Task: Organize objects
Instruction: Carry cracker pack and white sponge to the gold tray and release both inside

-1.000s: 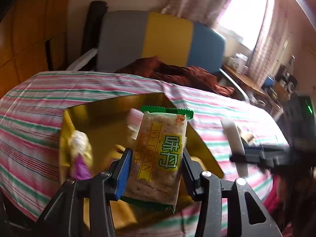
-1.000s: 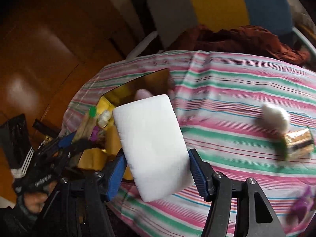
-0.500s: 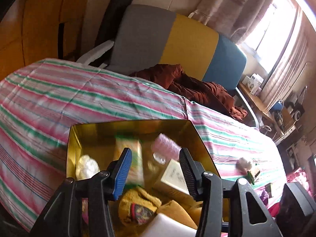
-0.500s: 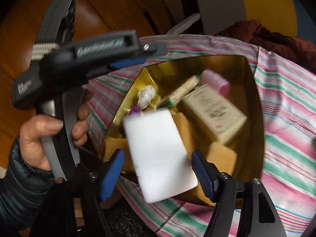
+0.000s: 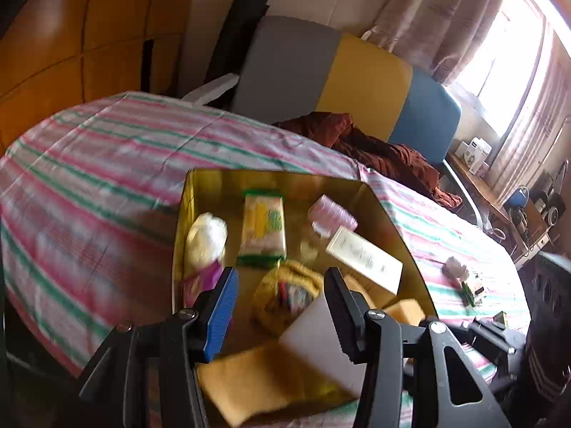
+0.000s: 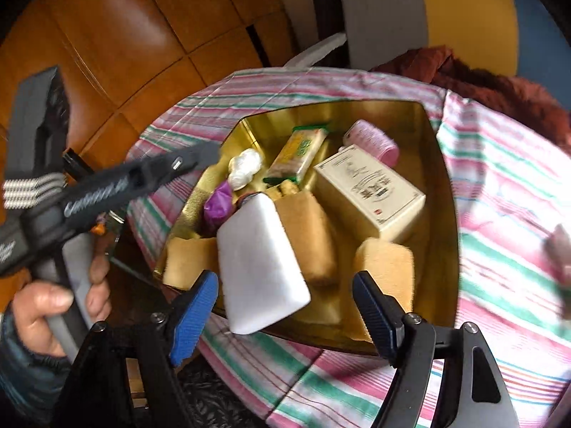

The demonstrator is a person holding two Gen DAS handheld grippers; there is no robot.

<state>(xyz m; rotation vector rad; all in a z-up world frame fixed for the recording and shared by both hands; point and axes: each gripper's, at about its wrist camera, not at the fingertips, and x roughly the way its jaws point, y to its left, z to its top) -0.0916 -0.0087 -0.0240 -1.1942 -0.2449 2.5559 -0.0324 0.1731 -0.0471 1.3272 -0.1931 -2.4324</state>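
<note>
I am spreading the right gripper (image 6: 285, 306) off the white sponge (image 6: 262, 267) dropping into the gold box (image 6: 442, 164); left gripper (image 5: 282, 303) hanging parted, empty, toward the lower left.

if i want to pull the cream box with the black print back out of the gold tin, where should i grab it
Grip the cream box across its two long sides, from above. Its broad printed face lies tilted upward and clear, while the pink roller crowds its far end and a yellow sponge its near corner.
</note>
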